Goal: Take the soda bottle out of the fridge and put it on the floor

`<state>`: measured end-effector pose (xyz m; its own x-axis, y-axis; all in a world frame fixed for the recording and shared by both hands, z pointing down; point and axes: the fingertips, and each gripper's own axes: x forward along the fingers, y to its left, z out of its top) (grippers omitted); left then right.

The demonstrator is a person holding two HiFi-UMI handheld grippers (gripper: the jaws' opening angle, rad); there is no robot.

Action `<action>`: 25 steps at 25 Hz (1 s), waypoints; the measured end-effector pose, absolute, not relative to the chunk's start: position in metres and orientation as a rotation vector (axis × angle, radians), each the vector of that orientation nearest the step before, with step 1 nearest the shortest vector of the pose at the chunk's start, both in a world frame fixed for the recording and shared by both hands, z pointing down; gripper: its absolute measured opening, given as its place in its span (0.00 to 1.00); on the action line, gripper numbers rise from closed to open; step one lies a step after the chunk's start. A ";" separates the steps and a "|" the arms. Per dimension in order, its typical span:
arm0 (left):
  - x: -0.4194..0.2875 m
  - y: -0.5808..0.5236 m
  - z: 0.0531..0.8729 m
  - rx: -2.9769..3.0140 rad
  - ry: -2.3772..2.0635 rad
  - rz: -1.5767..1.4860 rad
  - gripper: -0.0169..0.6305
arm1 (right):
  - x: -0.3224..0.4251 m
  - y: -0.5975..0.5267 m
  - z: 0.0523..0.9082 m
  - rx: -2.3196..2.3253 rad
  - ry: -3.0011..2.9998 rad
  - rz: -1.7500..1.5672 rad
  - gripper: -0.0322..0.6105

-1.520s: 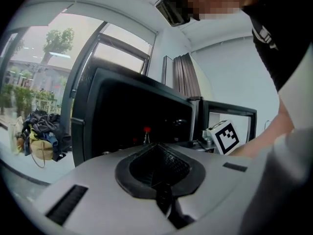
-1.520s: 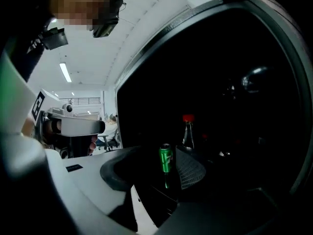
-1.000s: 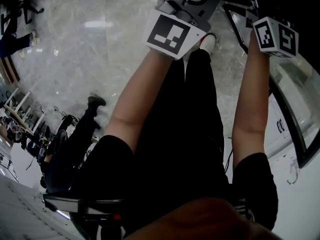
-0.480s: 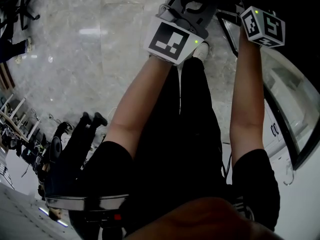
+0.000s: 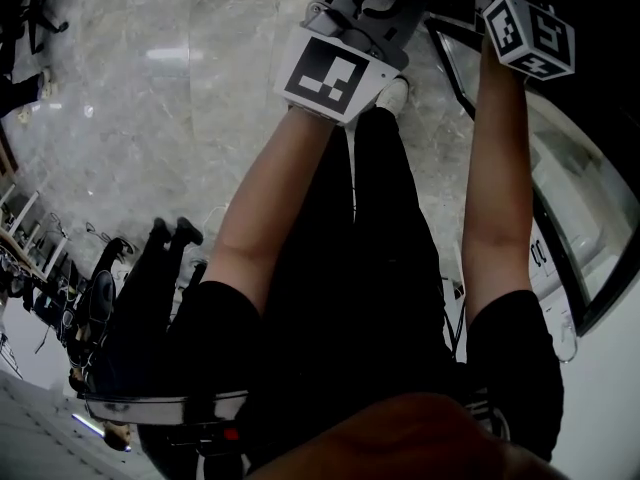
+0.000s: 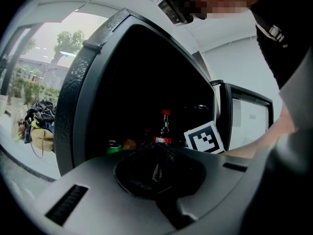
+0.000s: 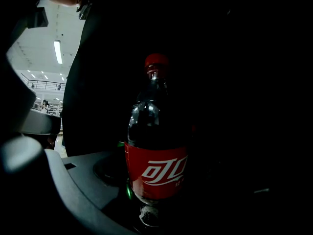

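Observation:
The soda bottle (image 7: 156,146), dark with a red cap and a red label, stands upright and fills the middle of the right gripper view, right in front of my right gripper (image 7: 149,215). The jaws are lost in the dark around it. In the left gripper view the same bottle (image 6: 165,127) stands inside the dark fridge (image 6: 98,82), with the right gripper's marker cube (image 6: 204,137) just to its right. My left gripper (image 6: 157,155) hangs outside the fridge opening, jaws together and empty. In the head view both marker cubes, the left (image 5: 330,73) and the right (image 5: 528,33), sit at the top.
A green can (image 6: 113,146) and other small items sit left of the bottle in the fridge. The glass fridge door (image 5: 570,198) stands open at my right. Marble floor (image 5: 150,118) spreads to the left. Another person (image 5: 150,288) and chairs are behind me.
My right forearm and its cube have moved up and farther toward the fridge. The left gripper has barely shifted. The person behind me has stepped slightly.

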<state>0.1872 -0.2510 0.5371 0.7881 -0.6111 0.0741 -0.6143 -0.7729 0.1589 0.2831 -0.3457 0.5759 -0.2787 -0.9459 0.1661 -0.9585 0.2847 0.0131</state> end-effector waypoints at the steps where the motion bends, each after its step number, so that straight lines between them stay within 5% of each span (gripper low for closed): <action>1: 0.185 -0.252 0.538 2.802 -0.974 0.031 0.03 | 0.283 -0.346 0.576 1.792 -2.409 0.130 0.55; 25: 0.123 -0.203 0.569 2.689 -1.126 0.030 0.03 | 0.175 -0.237 0.549 1.330 -2.752 0.050 0.54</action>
